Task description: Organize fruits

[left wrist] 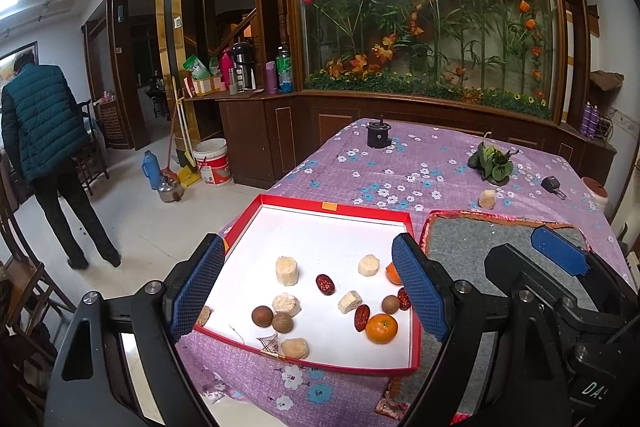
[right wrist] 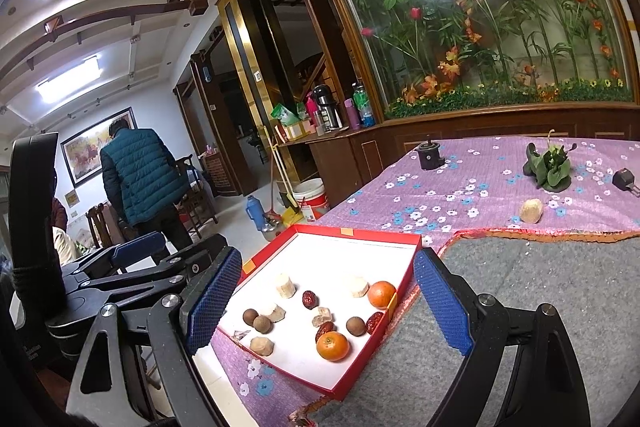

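A red tray with a white floor (left wrist: 332,211) (right wrist: 404,269) lies on the purple flowered cloth. It holds two oranges (left wrist: 381,327) (right wrist: 332,345), red dates (left wrist: 325,283) (right wrist: 309,299), brown round longans (left wrist: 262,315) (right wrist: 355,326) and several pale cut chunks (left wrist: 287,269) (right wrist: 285,285). One more pale chunk (left wrist: 487,199) (right wrist: 531,210) lies alone on the cloth beyond the grey mat. My left gripper (left wrist: 308,291) is open and empty, hovering over the tray's near side. My right gripper (right wrist: 328,303) is open and empty, also near the tray; it shows in the left wrist view (left wrist: 560,255).
A grey felt mat (left wrist: 500,239) (right wrist: 540,287) lies right of the tray. On the far cloth are a black cylinder (left wrist: 378,135), a bunch of green leaves (left wrist: 494,163) and a small black object (left wrist: 551,185). A person (left wrist: 44,155) stands left of the table.
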